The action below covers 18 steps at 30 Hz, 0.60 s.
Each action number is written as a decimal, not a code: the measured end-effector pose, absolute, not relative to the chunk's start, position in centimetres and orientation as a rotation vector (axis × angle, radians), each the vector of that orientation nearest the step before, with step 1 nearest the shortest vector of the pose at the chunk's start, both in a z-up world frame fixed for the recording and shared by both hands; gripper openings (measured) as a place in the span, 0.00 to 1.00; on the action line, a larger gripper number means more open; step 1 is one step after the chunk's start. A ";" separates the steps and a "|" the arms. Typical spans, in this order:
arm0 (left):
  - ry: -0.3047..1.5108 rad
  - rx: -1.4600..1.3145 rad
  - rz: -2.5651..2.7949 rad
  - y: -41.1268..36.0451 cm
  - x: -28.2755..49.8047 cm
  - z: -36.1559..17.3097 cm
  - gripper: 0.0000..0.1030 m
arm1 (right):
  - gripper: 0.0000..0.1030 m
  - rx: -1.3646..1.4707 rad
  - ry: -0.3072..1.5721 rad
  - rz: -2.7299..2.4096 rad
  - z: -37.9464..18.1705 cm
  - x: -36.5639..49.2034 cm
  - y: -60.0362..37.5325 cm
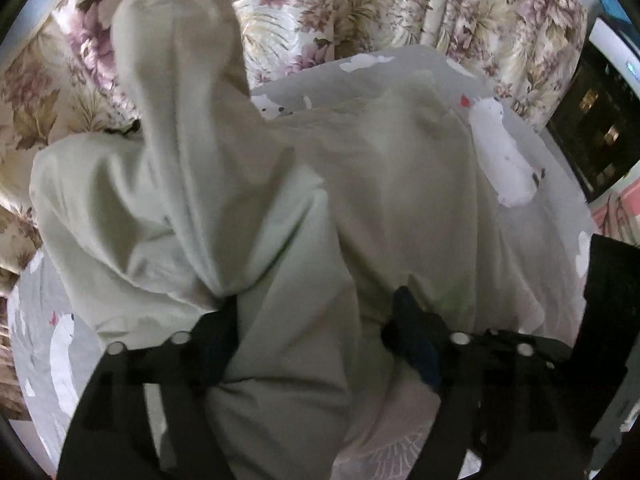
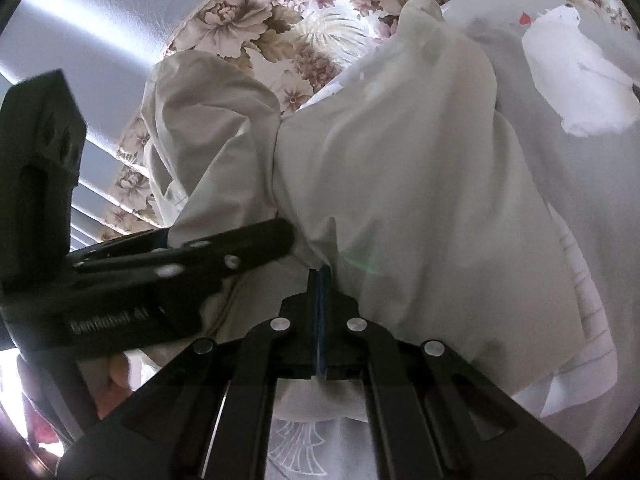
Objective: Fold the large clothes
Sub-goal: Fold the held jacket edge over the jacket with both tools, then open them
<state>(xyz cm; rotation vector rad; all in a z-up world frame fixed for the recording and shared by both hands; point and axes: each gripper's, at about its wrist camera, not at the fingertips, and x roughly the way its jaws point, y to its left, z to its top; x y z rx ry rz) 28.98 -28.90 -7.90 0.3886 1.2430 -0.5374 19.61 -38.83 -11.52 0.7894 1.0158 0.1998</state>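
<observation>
Garment [image 1: 304, 208]: pale cream cloth, large, fills the centre of the left wrist view. It lies bunched on a bed sheet [image 1: 532, 240], grey with white animal prints. One part of it stands up as a tall peak toward the upper left of the frame; the rest is spread in soft folds toward the right. No flat, squared fold is visible anywhere.

Progress, judged: early or mid fold. The cloth is gathered and partly lifted, not laid out; smoothing and at least the main folds appear to be left.

Left hand-held gripper [image 1: 316, 316]: jaws well apart, cloth lying between and under them, pads not pressing on it. A pinched gather of cloth sits just beside its left finger [image 1: 224, 328].

Right hand-held gripper [image 2: 319, 280]: jaws together, clamped on a fold of the garment [image 2: 400, 184] at lower centre of the right wrist view; the cloth fans out upward from the tips. The left hand-held gripper [image 2: 224, 256] shows in the same view at mid left, touching the cloth, close to the right one.

Edges and room: floral curtain [image 1: 360, 8] runs along the top of the frame, just behind the bed's far edge. A dark appliance [image 1: 600, 120] stands at the right edge. Bare sheet shows to the right and lower left of the garment, so there is room to spread it there; the far side is tight against the curtain.
</observation>
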 end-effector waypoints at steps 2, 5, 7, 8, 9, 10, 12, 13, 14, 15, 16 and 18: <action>1.236 0.387 -0.538 -29.0 28.8 -8.0 0.84 | 0.00 0.783 1.012 0.211 -11.7 19.5 -38.9; 1.237 0.346 -0.548 -28.5 29.1 -7.3 0.83 | 0.00 0.811 1.010 0.217 -12.0 19.4 -39.2; 1.238 0.307 -0.563 -27.7 29.4 -6.2 0.82 | 0.00 0.805 1.013 0.214 -11.9 19.2 -39.1; 1.232 0.291 -0.566 -27.3 29.5 -5.6 0.81 | 0.00 0.796 1.014 0.210 -11.9 19.2 -38.9; 1.218 0.261 -0.576 -26.6 29.4 -4.4 0.80 | 0.00 0.792 1.014 0.205 -11.8 19.3 -38.8; 1.203 0.245 -0.588 -26.2 29.2 -3.5 0.80 | 0.00 0.788 1.016 0.201 -11.8 19.3 -38.8; 1.157 0.246 -0.597 -25.5 28.7 -1.3 0.80 | 0.00 0.787 1.020 0.196 -11.8 19.4 -38.7; 1.126 0.254 -0.604 -24.9 28.2 0.3 0.80 | 0.00 0.787 1.024 0.194 -11.8 19.4 -38.7; 1.106 0.258 -0.614 -24.4 27.7 1.5 0.80 | 0.00 0.784 1.026 0.192 -11.7 19.4 -38.7; 1.082 0.263 -0.619 -23.7 27.3 2.6 0.81 | 0.00 0.777 1.029 0.190 -11.7 19.5 -38.6; 1.040 0.274 -0.611 -22.3 26.8 4.1 0.83 | 0.00 0.773 1.031 0.190 -11.7 19.5 -38.6; 0.970 0.310 -0.566 -20.0 26.4 5.5 0.93 | 0.00 0.762 1.037 0.189 -11.6 19.6 -38.5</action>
